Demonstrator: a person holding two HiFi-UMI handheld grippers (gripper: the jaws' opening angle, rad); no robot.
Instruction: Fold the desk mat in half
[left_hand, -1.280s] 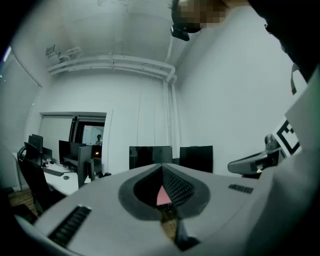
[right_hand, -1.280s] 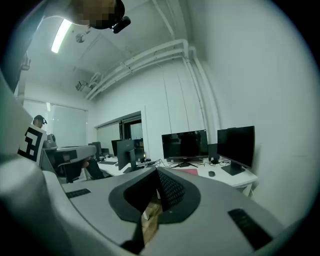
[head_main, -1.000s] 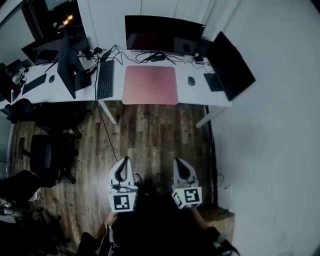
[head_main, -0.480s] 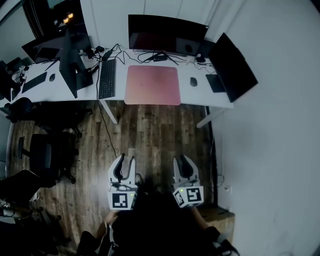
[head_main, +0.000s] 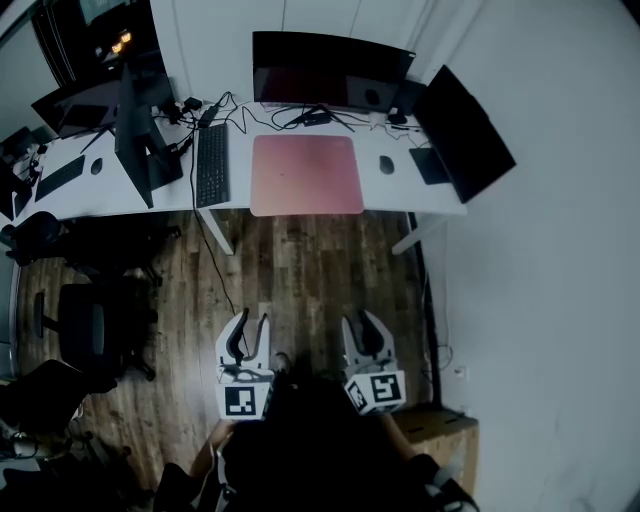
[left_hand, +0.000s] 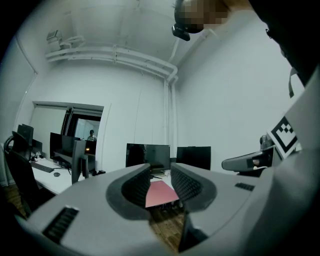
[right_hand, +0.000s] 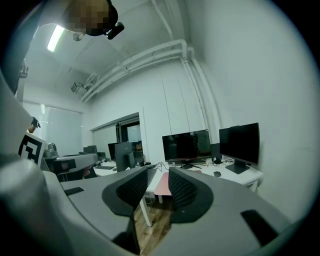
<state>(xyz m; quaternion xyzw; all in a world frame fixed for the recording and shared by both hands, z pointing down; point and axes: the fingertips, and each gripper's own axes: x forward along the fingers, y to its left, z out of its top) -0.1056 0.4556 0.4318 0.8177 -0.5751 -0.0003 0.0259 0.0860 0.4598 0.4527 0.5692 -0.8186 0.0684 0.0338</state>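
Note:
The pink desk mat (head_main: 305, 175) lies flat on the white desk (head_main: 400, 190), in front of a dark monitor (head_main: 330, 68). Both grippers are held over the wood floor, well short of the desk and pointing toward it. My left gripper (head_main: 247, 322) has just been opening and stands open with nothing between its jaws. My right gripper (head_main: 360, 320) has just been opening too and is also empty. In the left gripper view the mat (left_hand: 161, 192) shows far off through the gap of the left gripper (left_hand: 160, 171). The right gripper (right_hand: 157, 175) frames the mat (right_hand: 162, 184) likewise.
A black keyboard (head_main: 211, 160) lies left of the mat and a mouse (head_main: 386, 164) right of it. A second monitor (head_main: 460, 125) stands at the desk's right end. Another desk with a monitor (head_main: 135, 125) adjoins on the left. An office chair (head_main: 85, 320) stands left of me.
Both grippers went from shut to open, the left one first. They moved slightly forward toward the desk. The mat has not moved.

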